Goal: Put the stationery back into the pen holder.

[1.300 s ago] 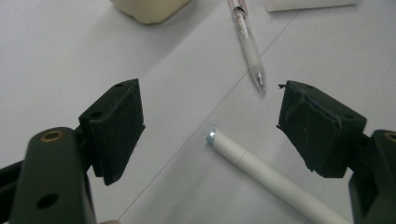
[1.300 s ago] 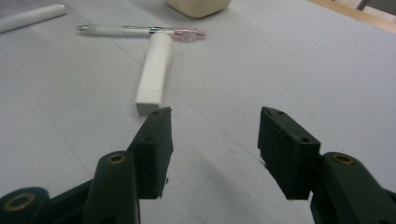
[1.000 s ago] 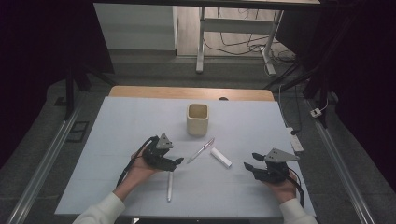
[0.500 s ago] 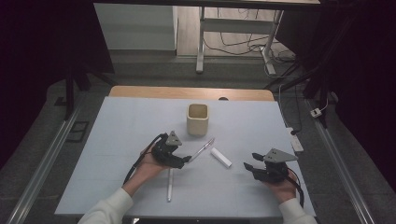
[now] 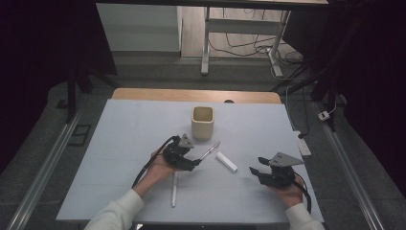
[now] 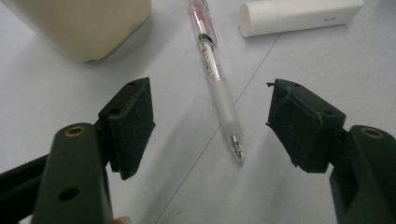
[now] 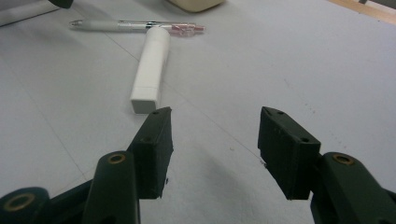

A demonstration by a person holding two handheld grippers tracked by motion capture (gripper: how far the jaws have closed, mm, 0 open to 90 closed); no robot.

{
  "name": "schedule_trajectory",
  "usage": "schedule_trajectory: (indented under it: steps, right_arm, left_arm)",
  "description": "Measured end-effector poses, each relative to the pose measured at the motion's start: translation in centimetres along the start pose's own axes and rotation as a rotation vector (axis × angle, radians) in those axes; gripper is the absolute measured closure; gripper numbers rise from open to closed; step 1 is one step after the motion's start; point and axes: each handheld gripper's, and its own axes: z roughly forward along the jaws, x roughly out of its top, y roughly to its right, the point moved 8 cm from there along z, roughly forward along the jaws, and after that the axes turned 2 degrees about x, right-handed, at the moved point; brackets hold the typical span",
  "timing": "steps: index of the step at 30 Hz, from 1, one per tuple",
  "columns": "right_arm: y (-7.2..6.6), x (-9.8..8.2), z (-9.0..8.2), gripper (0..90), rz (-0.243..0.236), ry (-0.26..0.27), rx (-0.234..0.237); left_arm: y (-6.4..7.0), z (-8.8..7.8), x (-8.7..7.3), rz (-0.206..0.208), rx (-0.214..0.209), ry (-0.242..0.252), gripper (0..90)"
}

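The left gripper, fingers spread but just closing, straddles the pen tip; at 3 o'clock, right gripper fingers spread.

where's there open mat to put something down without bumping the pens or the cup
The mat is bare along its left side, left of the cup and left gripper. Also bare: the far right corner beyond the right gripper, right of the cup. The middle is crowded: clear pen, white tube and white pen lie close together.
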Motion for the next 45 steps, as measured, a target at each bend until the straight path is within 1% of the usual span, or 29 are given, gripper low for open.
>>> schedule_trajectory:
  steps: [3, 4, 11, 12, 13, 14, 16, 19, 27, 28, 30, 33, 34, 36, 38, 39, 42, 45]
  right_arm:
    - [0.1, -0.1, 0.1, 44.2, -0.003, -0.008, -0.01]
    - [0.0, -0.1, 0.1, 44.2, -0.005, -0.007, -0.004]
    - [0.1, -0.2, 0.1, 44.2, -0.008, -0.016, -0.009]
    - [0.1, -0.2, 0.1, 44.1, -0.009, -0.016, -0.009]
    - [0.1, -0.2, 0.1, 44.1, -0.007, -0.014, -0.003]
    - [0.0, -0.2, 0.1, 44.1, -0.006, -0.015, -0.003]
    - [0.0, -0.2, 0.2, 44.1, -0.007, -0.016, -0.003]
    - [0.0, -0.2, 0.1, 44.0, -0.01, -0.02, -0.005]
    - [0.0, -0.3, 0.2, 43.9, -0.011, -0.026, -0.008]
    - [0.0, -0.3, 0.2, 43.8, -0.012, -0.027, -0.009]
    - [0.0, -0.4, 0.2, 43.8, -0.013, -0.028, -0.009]
    - [0.0, -0.4, 0.2, 43.7, -0.016, -0.027, -0.008]
    - [0.1, -0.4, 0.2, 43.7, -0.017, -0.029, -0.011]
    - [0.0, -0.4, 0.2, 43.7, -0.016, -0.029, -0.011]
    - [0.1, -0.4, 0.2, 43.7, -0.02, -0.029, -0.011]
    - [0.0, -0.4, 0.2, 43.7, -0.021, -0.028, -0.011]
    - [0.0, -0.3, 0.2, 43.7, -0.022, -0.029, -0.013]
    - [0.0, -0.3, 0.1, 43.7, -0.022, -0.027, -0.013]
  left_arm:
    - [0.1, 0.5, 0.1, 0.006, -0.005, -0.014, 32.1]
    - [0.1, 0.6, 0.1, 0.008, -0.005, -0.018, 32.4]
    - [0.3, 1.5, 0.2, 0.01, -0.014, -0.045, 35.0]
    - [0.3, 1.7, 0.2, 0.005, -0.018, -0.05, 35.2]
    - [0.4, 1.7, 0.3, -0.005, -0.033, -0.052, 35.4]
    - [0.6, 1.8, 0.4, -0.006, -0.043, -0.049, 36.0]
    - [0.6, 1.9, 0.5, 0.01, -0.025, -0.058, 37.6]
    - [0.8, 2.2, 0.5, 0.011, -0.029, -0.072, 40.1]
    - [1.0, 2.9, 0.2, 0.013, -0.03, -0.115, 50.6]
    - [1.0, 3.0, 0.1, 0.012, -0.031, -0.119, 53.9]
    - [1.0, 3.1, 0.1, 0.009, -0.037, -0.127, 55.4]
    - [1.1, 3.0, 0.1, 0.01, -0.045, -0.131, 60.8]
    - [1.1, 3.0, 0.1, 0.01, -0.046, -0.133, 64.2]
    - [1.2, 3.0, 0.1, 0.009, -0.05, -0.137, 65.9]
    - [1.1, 3.0, 0.2, 0.005, -0.039, -0.139, 69.5]
    - [1.1, 3.0, 0.2, 0.001, -0.034, -0.141, 74.4]
    - [1.0, 3.0, 0.2, -0.014, -0.027, -0.146, 76.5]
    - [1.1, 3.0, 0.2, -0.012, -0.017, -0.149, 78.4]
